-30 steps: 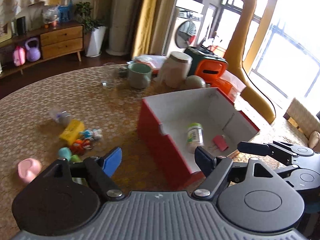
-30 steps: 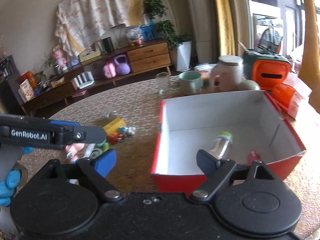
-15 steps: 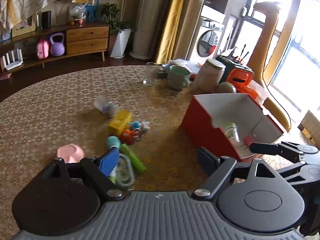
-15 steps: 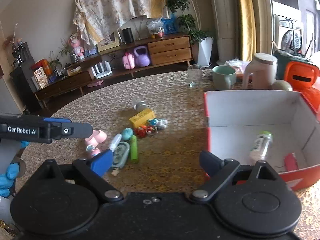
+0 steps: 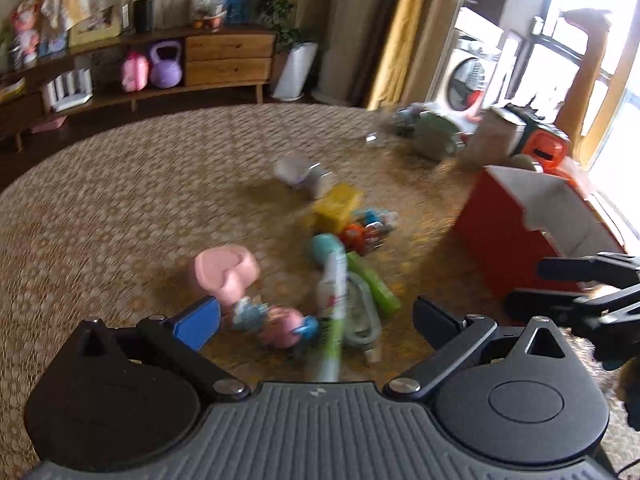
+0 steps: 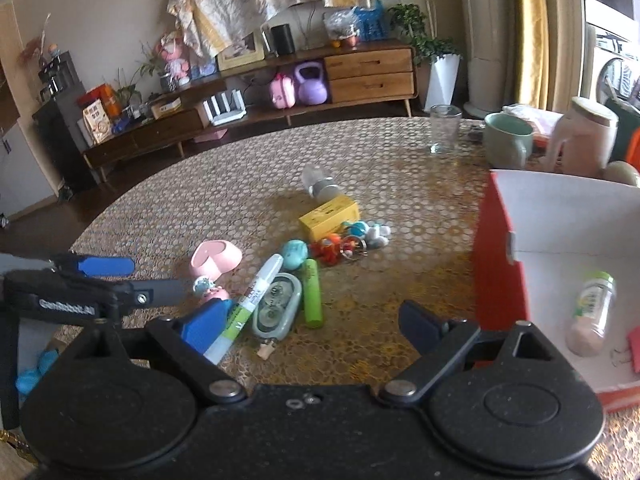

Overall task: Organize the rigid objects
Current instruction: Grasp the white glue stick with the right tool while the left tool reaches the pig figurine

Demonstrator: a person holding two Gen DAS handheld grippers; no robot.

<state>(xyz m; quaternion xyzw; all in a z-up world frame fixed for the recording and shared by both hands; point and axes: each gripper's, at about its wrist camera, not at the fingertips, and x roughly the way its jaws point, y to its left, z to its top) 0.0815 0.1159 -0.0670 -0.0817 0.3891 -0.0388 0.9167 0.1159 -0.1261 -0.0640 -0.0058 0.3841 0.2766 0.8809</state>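
Clutter sits bunched mid-tabotop? No: clutter lies bunched on the tabletop [image 6: 168, 200], so I hold my left tongs [image 5: 316, 316] over the white marker [image 6: 256, 292], opening wide and empty. Right tongs [image 6: 308, 320] hang wide, gripping nothing. The red box [image 6: 496, 248] waits just right, bottle [image 6: 590, 312] already inside.

A bottle [image 6: 591, 313] lies in the box [image 6: 496, 264], seemingly right of the marker [image 6: 256, 298].

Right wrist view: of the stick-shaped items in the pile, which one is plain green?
The green tube, rightmost of the three, beside the correction tape. The white marker on the tape's other side is green only on its label.
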